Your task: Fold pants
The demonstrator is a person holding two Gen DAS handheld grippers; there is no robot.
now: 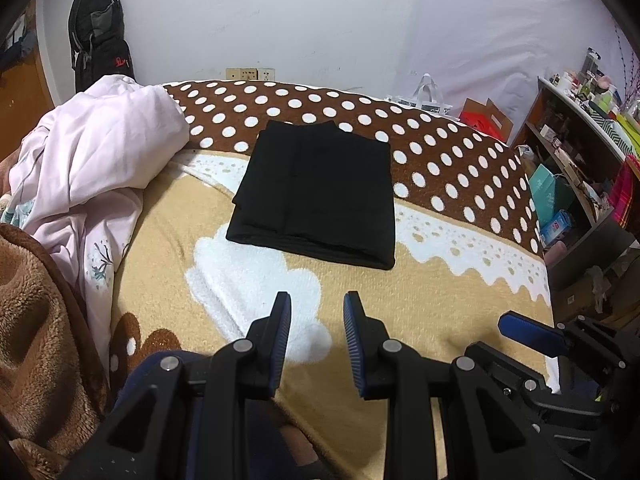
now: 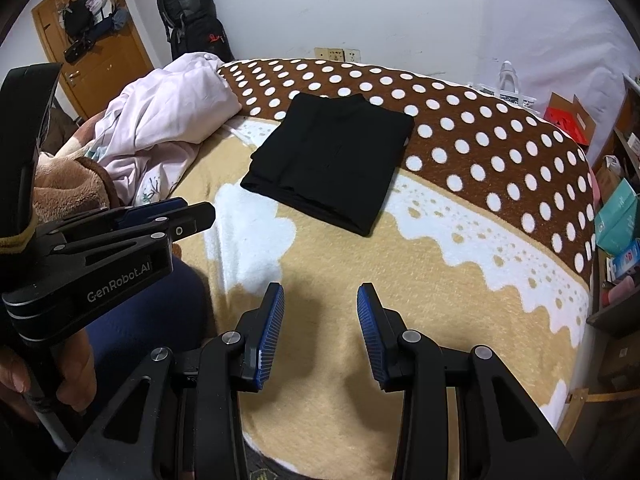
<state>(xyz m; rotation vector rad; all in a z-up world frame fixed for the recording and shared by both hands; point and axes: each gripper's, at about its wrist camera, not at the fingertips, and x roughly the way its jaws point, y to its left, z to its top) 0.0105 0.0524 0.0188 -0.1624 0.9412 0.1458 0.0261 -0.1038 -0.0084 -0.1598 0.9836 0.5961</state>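
Note:
The black pants (image 1: 316, 192) lie folded into a flat, neat rectangle on the bed's blanket (image 1: 420, 280), straddling the tan part and the brown polka-dot band. They also show in the right wrist view (image 2: 330, 162). My left gripper (image 1: 317, 304) is open and empty, held above the blanket well short of the pants. It also shows from the side in the right wrist view (image 2: 192, 216). My right gripper (image 2: 320, 296) is open and empty, also back from the pants; one of its fingers (image 1: 532, 334) shows at the right in the left wrist view.
A crumpled pale pink duvet (image 1: 92, 160) and a brown fleece (image 1: 36, 320) lie on the bed's left. Cluttered shelves (image 1: 580, 160) stand along the right side. A black backpack (image 2: 188, 12) leans on the back wall beside a wooden door (image 2: 96, 32).

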